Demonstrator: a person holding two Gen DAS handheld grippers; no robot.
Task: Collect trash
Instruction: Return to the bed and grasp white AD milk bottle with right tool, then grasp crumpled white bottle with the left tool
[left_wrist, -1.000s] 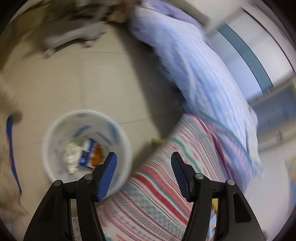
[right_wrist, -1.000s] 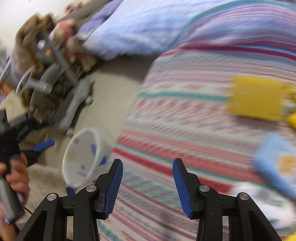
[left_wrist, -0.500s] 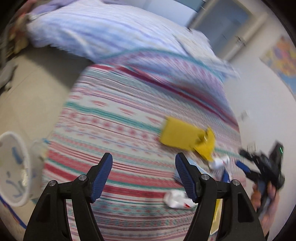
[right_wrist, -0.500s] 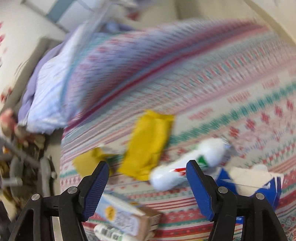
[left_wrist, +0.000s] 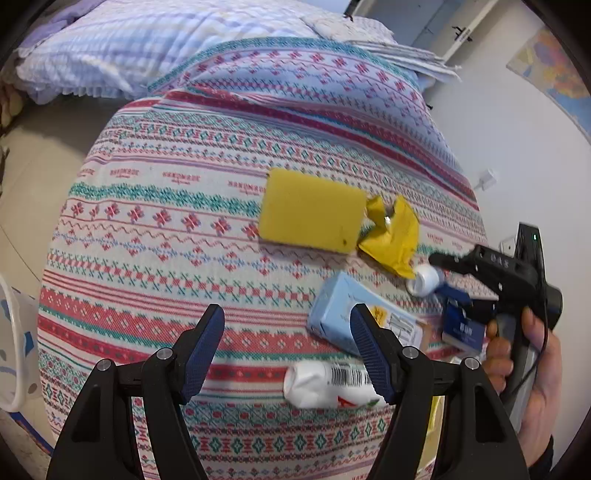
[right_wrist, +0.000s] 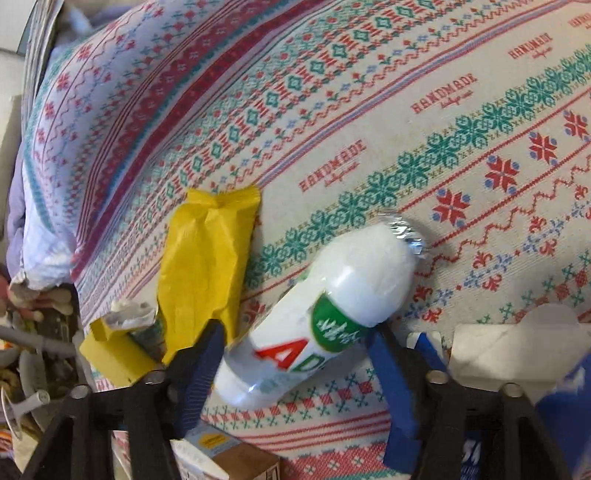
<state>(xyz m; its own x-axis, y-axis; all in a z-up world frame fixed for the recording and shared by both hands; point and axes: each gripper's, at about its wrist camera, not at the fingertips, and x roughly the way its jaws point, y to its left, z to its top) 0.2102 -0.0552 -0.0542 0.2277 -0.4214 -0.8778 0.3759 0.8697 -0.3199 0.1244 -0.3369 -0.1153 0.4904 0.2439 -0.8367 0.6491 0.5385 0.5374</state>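
On the patterned woven bed cover (left_wrist: 155, 229), a yellow rectangular sponge (left_wrist: 312, 210) lies left of a crumpled yellow wrapper (left_wrist: 393, 236); nearer lie a pale blue carton (left_wrist: 334, 314) and a white plastic bottle (left_wrist: 325, 384)

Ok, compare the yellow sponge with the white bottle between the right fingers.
The yellow sponge is a flat, plain rectangle; the white bottle is rounded, with a red and green label. The sponge lies free of either gripper; the bottle sits between the open right hand-held gripper. Both rest on the patterned blanket.
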